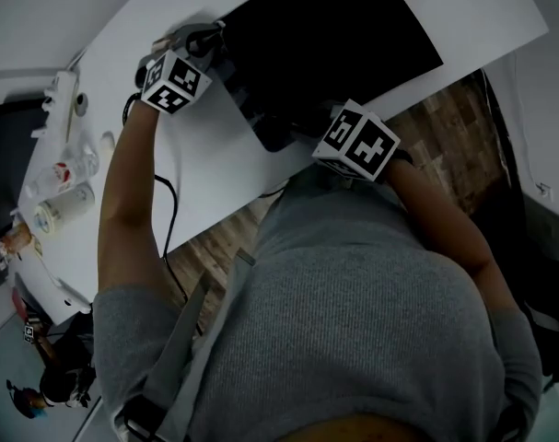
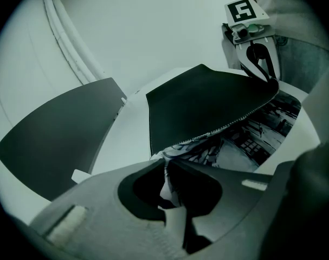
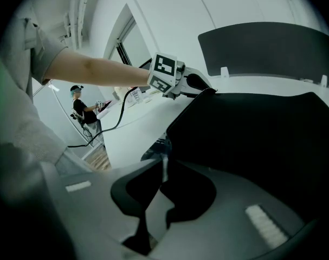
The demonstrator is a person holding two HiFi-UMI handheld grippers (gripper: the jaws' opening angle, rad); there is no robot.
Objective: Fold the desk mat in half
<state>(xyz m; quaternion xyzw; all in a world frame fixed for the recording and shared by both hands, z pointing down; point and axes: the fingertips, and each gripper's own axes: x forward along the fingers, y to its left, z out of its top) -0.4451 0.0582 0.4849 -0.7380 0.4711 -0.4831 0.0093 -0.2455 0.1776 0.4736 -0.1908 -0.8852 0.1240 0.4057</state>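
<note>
Smooth white desk (image 1: 500, 17) over wood-plank floor (image 1: 445, 118), carrying one black desk mat (image 1: 325, 44), flexible, stitched rim, printed underside, its side along the desk's near edge raised, one corner pinched in the left claw (image 2: 167, 164), the other in the right claw (image 3: 164, 164).

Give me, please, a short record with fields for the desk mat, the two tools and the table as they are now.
surface: white table
item: desk mat, black side facing up, a patterned face showing underneath
mat state: one edge raised off the table, the rest lying flat
left tool: shut on the raised edge
right tool: shut on the same edge, further along
fold: begun, not yet in half
</note>
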